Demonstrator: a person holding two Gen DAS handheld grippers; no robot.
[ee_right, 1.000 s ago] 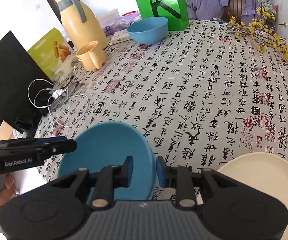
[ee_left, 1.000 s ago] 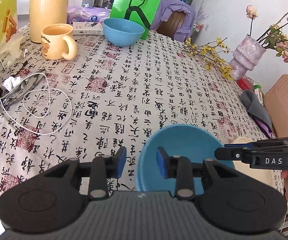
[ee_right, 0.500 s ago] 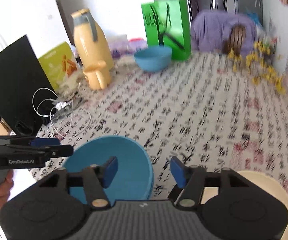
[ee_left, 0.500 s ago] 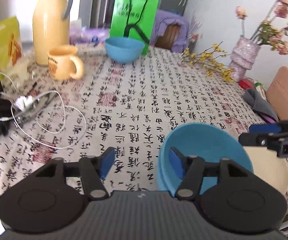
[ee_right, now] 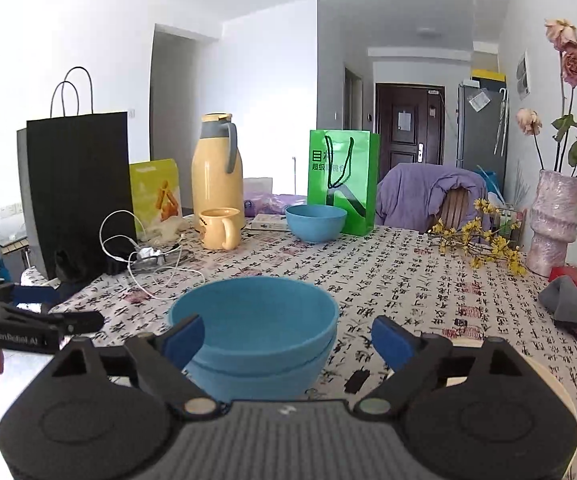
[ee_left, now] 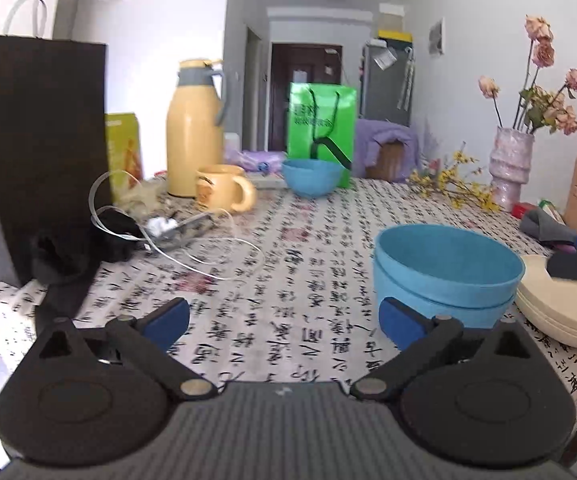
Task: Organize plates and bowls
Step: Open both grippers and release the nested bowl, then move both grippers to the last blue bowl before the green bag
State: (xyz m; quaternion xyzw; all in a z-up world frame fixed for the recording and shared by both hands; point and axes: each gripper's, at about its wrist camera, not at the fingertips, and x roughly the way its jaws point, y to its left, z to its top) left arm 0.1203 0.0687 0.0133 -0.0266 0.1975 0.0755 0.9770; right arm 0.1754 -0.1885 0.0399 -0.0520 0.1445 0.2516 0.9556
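Note:
Two blue bowls [ee_left: 444, 276] sit nested on the patterned tablecloth, with a stack of cream plates [ee_left: 560, 312] right beside them. My left gripper [ee_left: 284, 320] is low and left of the bowls, its jaws opening wide over bare cloth with nothing between them. In the right wrist view the nested bowls [ee_right: 252, 332] stand just ahead of my right gripper [ee_right: 288, 340], toward its left finger. Its jaws are opening too, and the pads do not press on the bowls. A cream plate [ee_right: 544, 368] peeks out behind its right finger. A third blue bowl [ee_right: 315, 222] stands at the far end.
A yellow mug [ee_right: 218, 228], a yellow flask [ee_right: 216, 168], a green bag [ee_right: 342, 180], a black bag [ee_right: 76, 188] and white cables [ee_right: 148, 264] crowd the far left. A vase [ee_right: 554, 220] with flowers and grey cloth [ee_right: 572, 308] lie right. The table edge is near.
Both grippers let go of the blue bowl's rim, opened wide and drew back toward the table edge. Both views tilted up from the tabletop to nearly level.

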